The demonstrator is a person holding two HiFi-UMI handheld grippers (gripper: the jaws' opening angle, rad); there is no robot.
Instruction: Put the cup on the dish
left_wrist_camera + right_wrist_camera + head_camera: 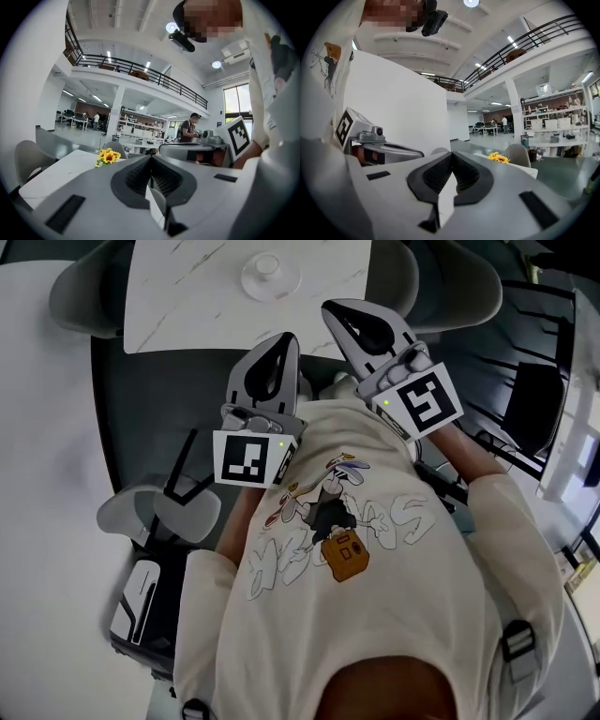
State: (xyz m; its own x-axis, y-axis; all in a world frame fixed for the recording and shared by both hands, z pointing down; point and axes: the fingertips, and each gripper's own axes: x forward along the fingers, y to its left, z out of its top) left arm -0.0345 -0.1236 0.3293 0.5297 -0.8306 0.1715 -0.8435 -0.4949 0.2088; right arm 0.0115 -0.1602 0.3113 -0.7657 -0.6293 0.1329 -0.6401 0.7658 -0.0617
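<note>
Cup (268, 265) appears seated on dish (248, 283); placement looks complete. Left gripper (285, 339) and right gripper (334, 309) sit short of the dish, jaws together, empty. Next move: probably withdraw only.

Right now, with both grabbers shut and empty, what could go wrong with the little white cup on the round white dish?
1. The little white cup seems to sit on the round white dish, on the white marble table. The shut right gripper points that way, so a careless reach forward could knock the cup off.
2. The left gripper, also shut, is close beside the right one, so the two might bump.
</note>
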